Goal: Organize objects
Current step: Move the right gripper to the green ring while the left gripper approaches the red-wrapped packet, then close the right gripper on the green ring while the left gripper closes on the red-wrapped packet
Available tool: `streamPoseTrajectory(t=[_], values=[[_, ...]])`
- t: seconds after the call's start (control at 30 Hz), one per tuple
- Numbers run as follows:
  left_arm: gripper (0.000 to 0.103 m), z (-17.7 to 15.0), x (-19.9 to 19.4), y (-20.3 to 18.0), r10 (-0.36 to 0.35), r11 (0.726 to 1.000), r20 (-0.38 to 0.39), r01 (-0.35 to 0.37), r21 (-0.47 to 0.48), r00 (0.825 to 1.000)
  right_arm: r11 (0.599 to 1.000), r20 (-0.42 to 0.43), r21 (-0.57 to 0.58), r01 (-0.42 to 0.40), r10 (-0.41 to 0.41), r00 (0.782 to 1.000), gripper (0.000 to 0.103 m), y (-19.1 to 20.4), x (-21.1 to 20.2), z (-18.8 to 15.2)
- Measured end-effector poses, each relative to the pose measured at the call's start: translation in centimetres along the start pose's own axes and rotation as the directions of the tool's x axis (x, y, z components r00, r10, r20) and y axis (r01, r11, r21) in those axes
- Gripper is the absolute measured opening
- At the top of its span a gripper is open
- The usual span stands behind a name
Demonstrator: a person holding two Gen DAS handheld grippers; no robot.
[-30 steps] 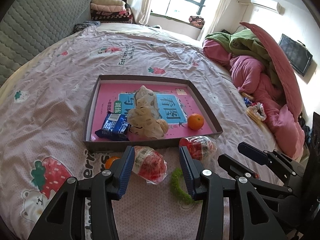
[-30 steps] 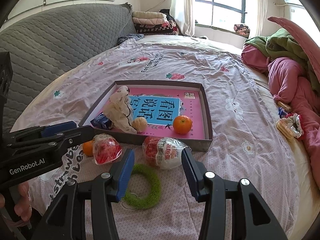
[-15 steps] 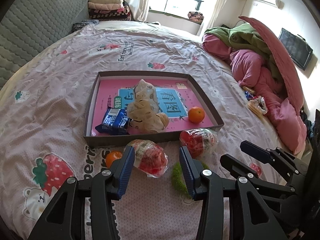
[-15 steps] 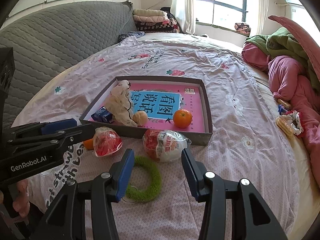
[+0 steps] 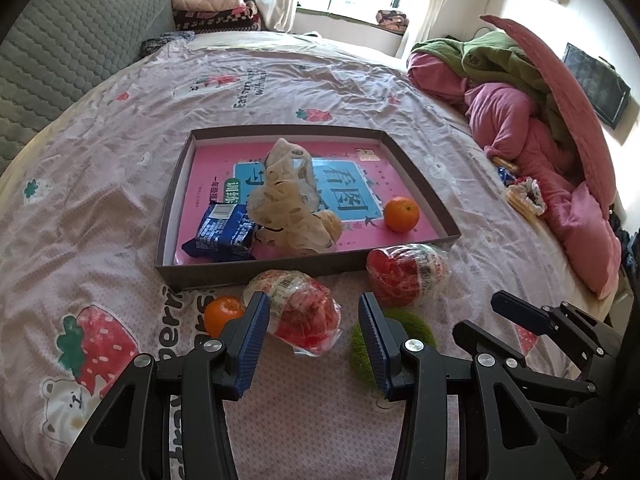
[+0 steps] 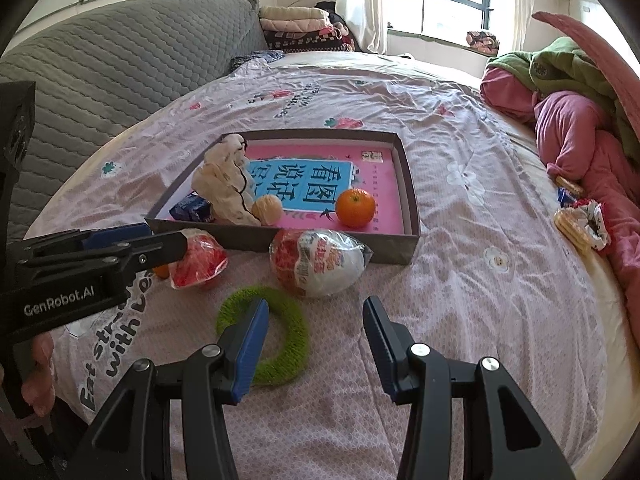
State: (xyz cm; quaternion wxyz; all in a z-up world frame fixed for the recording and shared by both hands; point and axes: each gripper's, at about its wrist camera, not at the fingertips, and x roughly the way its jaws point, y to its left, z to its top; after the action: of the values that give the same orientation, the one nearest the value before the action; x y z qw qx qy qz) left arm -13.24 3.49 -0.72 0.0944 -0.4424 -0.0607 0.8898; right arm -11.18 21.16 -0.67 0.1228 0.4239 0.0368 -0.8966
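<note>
Left gripper (image 5: pixel 310 336) fingers apart, nothing between the pads, now lined up on the red snack bag (image 5: pixel 298 308) just in front of the box (image 5: pixel 308 266). Over the last second this view creeps back a little: bag and box sit slightly farther off, fingers no closer to a grasp. Right gripper (image 6: pixel 316 338) fingers also apart and empty; it has pulled back and up, so the bigger red-and-white bag (image 6: pixel 318 262) that sat between its fingers now lies ahead of them, touching the box's near wall. Green ring (image 6: pixel 264 334) lies on the bed, farther from the box than either bag, under the right gripper's left finger.

Small orange (image 5: pixel 223 312) lies left of the red snack bag, also outside the box. Inside the box: orange (image 6: pixel 355 207), blue packet (image 5: pixel 224 234), cream plush toy (image 5: pixel 286 204).

Reads as re-aiming, not grabbing: four items remain outside the box, no pick begun.
</note>
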Motion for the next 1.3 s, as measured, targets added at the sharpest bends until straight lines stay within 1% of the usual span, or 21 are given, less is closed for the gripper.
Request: streamPoseTrajectory(t=[0.67, 0.77, 1.07, 1.3], values=[[0.048, -0.3, 3.4, 1.2, 0.020, 1.000, -0.051, -0.020, 0.006, 0.998, 1.000, -0.083, 0.014, -0.024, 0.025, 0.996, 0.049, -0.5, 3.4, -1.2], [0.053, -0.2, 3.8, 1.1, 0.024, 1.000, -0.054, -0.024, 0.014, 0.998, 1.000, -0.089, 0.017, -0.026, 0.027, 0.996, 0.049, -0.6, 3.7, -1.3], [0.056, -0.2, 4.6, 0.8, 0.029, 0.999, -0.059, -0.028, 0.031, 0.998, 0.999, -0.109, 0.029, -0.033, 0.036, 0.993, 0.049, -0.9, 4.7, -1.6], [0.059, 0.2, 5.4, 0.4, 0.069, 0.996, -0.058, -0.065, 0.060, 0.996, 0.999, -0.122, 0.032, -0.043, 0.047, 0.991, 0.049, -1.0, 5.4, -1.8]])
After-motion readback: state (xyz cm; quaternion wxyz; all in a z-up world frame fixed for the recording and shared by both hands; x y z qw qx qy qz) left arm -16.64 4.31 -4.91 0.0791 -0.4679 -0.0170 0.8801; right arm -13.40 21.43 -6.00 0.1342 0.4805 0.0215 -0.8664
